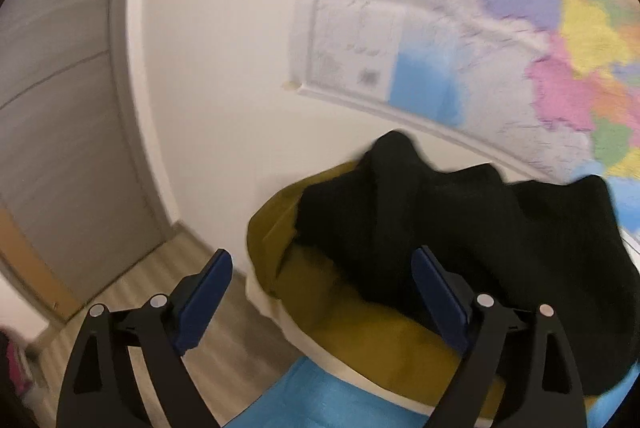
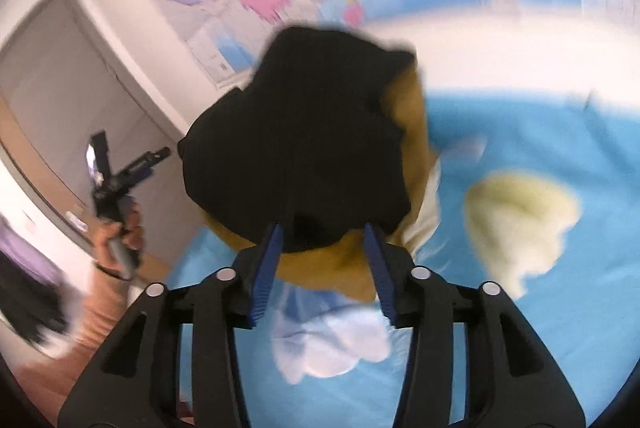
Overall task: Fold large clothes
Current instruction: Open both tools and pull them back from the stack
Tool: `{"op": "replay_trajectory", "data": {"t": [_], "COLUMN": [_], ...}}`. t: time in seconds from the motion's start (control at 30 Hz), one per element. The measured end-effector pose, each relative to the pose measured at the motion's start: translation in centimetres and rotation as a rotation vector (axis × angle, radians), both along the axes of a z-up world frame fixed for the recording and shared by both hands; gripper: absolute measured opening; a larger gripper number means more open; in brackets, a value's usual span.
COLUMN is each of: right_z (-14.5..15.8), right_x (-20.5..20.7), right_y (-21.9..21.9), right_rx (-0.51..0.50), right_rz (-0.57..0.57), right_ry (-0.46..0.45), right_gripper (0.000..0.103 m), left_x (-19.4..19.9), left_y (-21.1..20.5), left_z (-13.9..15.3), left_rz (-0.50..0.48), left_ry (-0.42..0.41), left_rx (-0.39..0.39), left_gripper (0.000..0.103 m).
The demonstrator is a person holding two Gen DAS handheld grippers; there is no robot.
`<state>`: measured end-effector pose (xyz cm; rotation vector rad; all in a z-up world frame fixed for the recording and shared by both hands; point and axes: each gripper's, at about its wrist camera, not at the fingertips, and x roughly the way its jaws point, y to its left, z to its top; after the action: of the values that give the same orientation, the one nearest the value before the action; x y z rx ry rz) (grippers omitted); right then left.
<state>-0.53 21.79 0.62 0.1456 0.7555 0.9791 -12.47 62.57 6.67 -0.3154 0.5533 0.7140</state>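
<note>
A big coloured wall map [image 1: 500, 40] hangs on the white wall above a bed with a blue sheet [image 2: 540, 288], and a grey door [image 1: 60, 128] stands off to the left. On the sheet a bundled garment, black cloth [image 2: 300, 132] over a mustard lining [image 1: 360, 344], rises in a heap, with a cream edge along its underside. The right gripper [image 2: 324, 264] has its jaws partly open on either side of the bundle's near edge; whether they pinch the cloth I cannot tell. The left gripper [image 1: 320, 292] is held up beside the heap, jaws spread wide with nothing between them, one finger in front of the dark cloth. A pale yellow piece [image 2: 520, 224] lies apart to the right, and a white one [image 2: 332, 344] sits just under the right gripper. Everything is motion-blurred.
</note>
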Motion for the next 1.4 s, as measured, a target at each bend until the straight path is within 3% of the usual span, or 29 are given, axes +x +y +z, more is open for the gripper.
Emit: {"op": "replay_trajectory", "data": {"t": [0.1, 0.17, 0.27, 0.4, 0.5, 0.63, 0.83, 1.07, 1.4], "right_z": [1.8, 2.0, 0.7, -2.4, -2.7, -1.9, -2.0, -1.9, -3.1], "right_x": [-2.5, -3.2, -2.6, -1.0, -1.4, -2.9, -5.2, -8.3, -10.6], "right_y": [0.2, 1.9, 4.8, 7.9, 7.9, 6.8, 5.5, 4.7, 3.9], "right_rx": [0.009, -0.005, -0.042, -0.14, -0.143, -0.117, -0.108, -0.101, -0.122], "right_rz": [0.016, 0.047, 0.075, 0.078, 0.067, 0.081, 0.081, 0.086, 0.06], "right_ry": [-0.147, -0.215, -0.215, -0.178, -0.203, -0.242, -0.3, -0.35, -0.34], "right_gripper": [0.053, 0.056, 0.056, 0.056, 0.059, 0.073, 0.081, 0.097, 0.097], "left_x": [0.3, 0.7, 1.1, 1.7, 1.4, 0.3, -2.3, -4.1, -6.1], "left_y": [-1.9, -2.9, -4.7, -8.0, -10.4, -12.6, -16.2, -19.2, -21.8], "left_z": [0.6, 0.4, -0.5, -2.4, -3.4, -3.7, -3.7, -4.4, -4.8], "left_rz": [-0.089, -0.144, -0.189, -0.268, -0.266, -0.275, -0.245, -0.179, -0.139], "left_ry": [-0.004, -0.013, -0.02, -0.013, 0.008, -0.013, -0.031, -0.007, 0.011], "left_rx": [0.051, 0.037, 0.017, -0.007, 0.028, 0.018, 0.06, 0.041, 0.056], "left_gripper": [0.088, 0.088, 0.096, 0.096, 0.096, 0.096, 0.096, 0.096, 0.096]}}
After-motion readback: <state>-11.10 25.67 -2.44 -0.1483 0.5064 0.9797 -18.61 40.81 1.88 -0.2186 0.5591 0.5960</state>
